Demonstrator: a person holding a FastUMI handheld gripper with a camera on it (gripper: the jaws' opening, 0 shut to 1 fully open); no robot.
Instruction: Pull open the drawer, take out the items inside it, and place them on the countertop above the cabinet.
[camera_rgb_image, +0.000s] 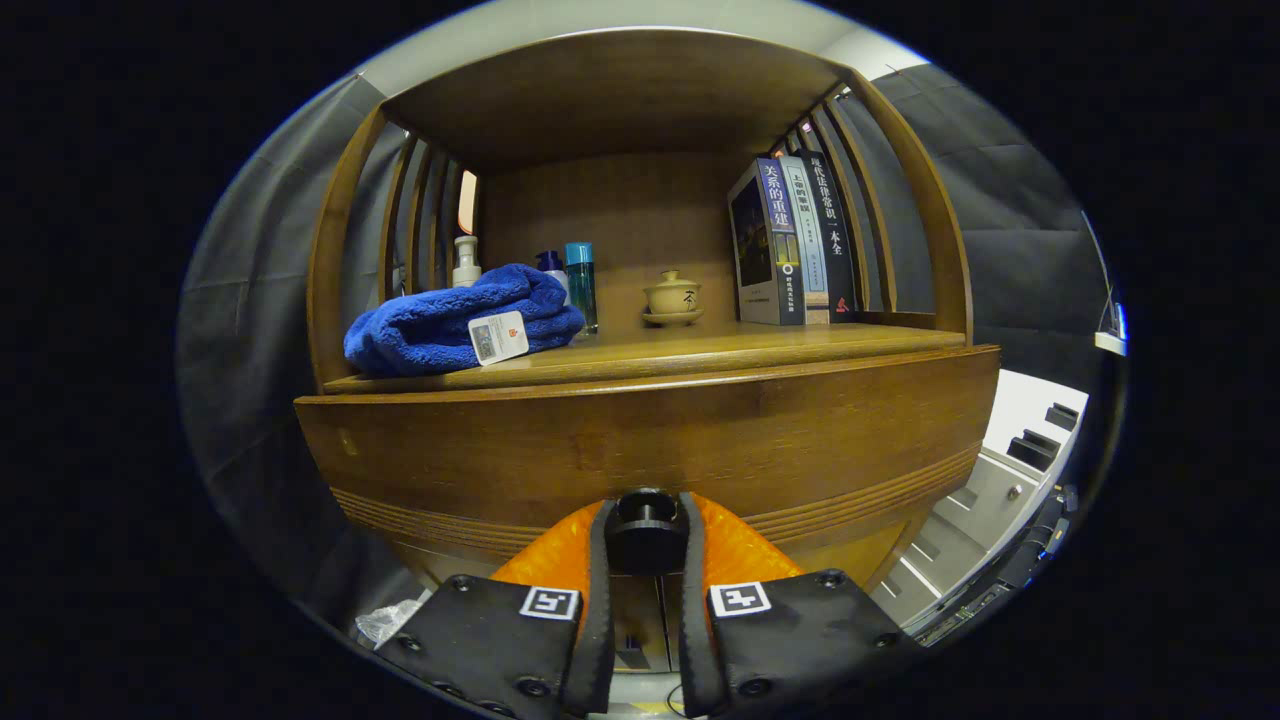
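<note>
While the gripper (646, 545) sits low in the frame's centre, its two fingers clamp a dark round knob (645, 530) on the wooden drawer (640, 455) front — both press its sides. Above, on the surface (700, 348), a folded blue towel (455, 320) lies at left, bottles (580, 280) behind it, a small lidded teacup (672, 298) at mid-frame, and upright books (790, 245) at right.

gripper camera close, facing drawer front (640, 440), below countertop (700, 350).
</note>
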